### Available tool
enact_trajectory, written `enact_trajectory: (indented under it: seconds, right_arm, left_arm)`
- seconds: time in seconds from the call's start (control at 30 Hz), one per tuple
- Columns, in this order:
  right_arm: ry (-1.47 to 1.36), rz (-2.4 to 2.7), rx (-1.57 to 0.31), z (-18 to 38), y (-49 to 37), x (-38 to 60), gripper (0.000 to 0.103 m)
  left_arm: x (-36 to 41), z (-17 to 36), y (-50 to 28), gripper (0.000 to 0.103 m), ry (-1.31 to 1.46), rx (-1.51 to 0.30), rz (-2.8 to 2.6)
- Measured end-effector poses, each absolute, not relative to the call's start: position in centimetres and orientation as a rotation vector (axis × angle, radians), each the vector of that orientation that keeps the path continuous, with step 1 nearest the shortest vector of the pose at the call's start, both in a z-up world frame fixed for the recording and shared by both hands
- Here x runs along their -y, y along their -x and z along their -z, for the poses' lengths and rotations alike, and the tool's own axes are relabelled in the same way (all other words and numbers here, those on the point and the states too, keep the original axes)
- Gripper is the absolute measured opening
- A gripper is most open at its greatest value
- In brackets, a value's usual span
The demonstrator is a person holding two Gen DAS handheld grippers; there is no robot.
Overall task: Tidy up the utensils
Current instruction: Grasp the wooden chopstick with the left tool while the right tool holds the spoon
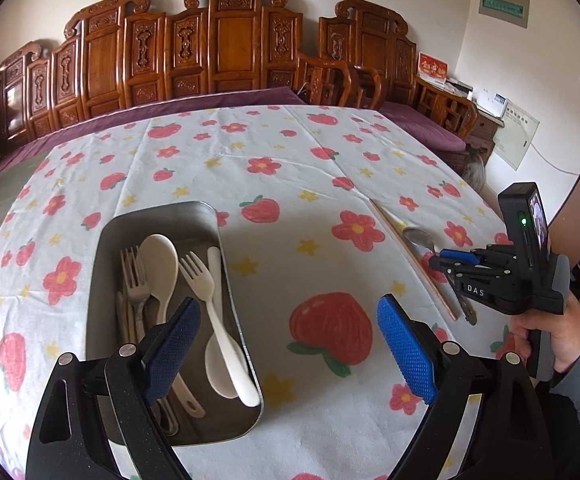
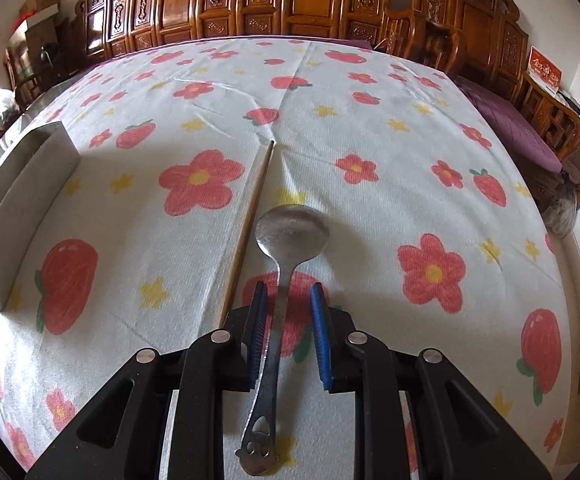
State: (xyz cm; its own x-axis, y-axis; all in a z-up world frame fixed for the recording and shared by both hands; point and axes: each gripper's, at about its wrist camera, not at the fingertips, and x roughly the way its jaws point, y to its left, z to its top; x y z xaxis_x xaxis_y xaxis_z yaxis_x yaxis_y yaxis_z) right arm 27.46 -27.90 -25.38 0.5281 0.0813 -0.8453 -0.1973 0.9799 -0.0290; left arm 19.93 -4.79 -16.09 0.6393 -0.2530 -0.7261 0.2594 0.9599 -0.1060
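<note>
The right tongs [image 2: 286, 300] straddle the metal spoon's [image 2: 286, 280] handle on the desk [image 2: 370, 140], pads not yet pressing; close squarely mid-handle, clear of the chopstick [image 2: 250, 216]; left tongs [image 1: 290, 344] gape empty beside the tray [image 1: 102, 264]

A white tablecloth [image 2: 370, 128] printed with red flowers and strawberries covers the table; carved wooden bench backs [image 1: 226, 40] and purple cushions [image 1: 422, 128] line the wall behind.
</note>
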Motion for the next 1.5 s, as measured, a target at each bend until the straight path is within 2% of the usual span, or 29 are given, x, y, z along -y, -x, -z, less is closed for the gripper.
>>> enact_trajectory:
  seconds: [0.03, 0.07, 0.23, 0.67, 1.0, 1.17, 1.33, 1.4, 1.5]
  right_arm:
    - [0.137, -0.163, -1.0, 25.4, -27.5, 28.0, 0.008]
    - [0.151, -0.157, -0.997, 25.4, -27.5, 28.1, 0.007]
    - [0.205, -0.139, -0.98, 25.4, -27.9, 29.4, 0.007]
    - [0.036, -0.136, -0.965, 24.4, -28.8, 34.4, 0.007]
    - [0.034, -0.128, -0.95, 24.1, -29.0, 35.2, 0.007]
    - [0.02, -0.133, -0.949, 24.0, -29.0, 35.2, 0.007]
    - [0.011, -0.143, -0.949, 24.0, -29.1, 35.2, 0.007]
    - [0.012, -0.146, -0.95, 24.0, -29.1, 35.1, 0.007]
    - [0.023, -0.155, -0.953, 24.0, -29.1, 34.6, 0.007]
  left_arm:
    - [5.1, 16.2, -20.1, 0.086, -0.011, -0.833, 0.291]
    - [5.4, 16.3, -20.1, 0.086, -0.016, -0.835, 0.289]
    - [7.6, 16.5, -20.9, 0.086, -0.065, -0.85, 0.28]
    - [16.4, 18.7, -24.9, 0.084, -0.124, -0.889, 0.352]
    - [21.5, 21.7, -26.6, 0.046, -0.152, -0.975, 0.425]
    - [23.0, 23.0, -27.3, 0.032, -0.14, -1.019, 0.435]
    - [24.0, 23.9, -27.3, 0.023, -0.194, -1.021, 0.404]
    - [23.8, 24.0, -27.2, 0.013, -0.2, -1.017, 0.391]
    - [22.8, 23.9, -27.4, 0.006, -0.175, -1.034, 0.388]
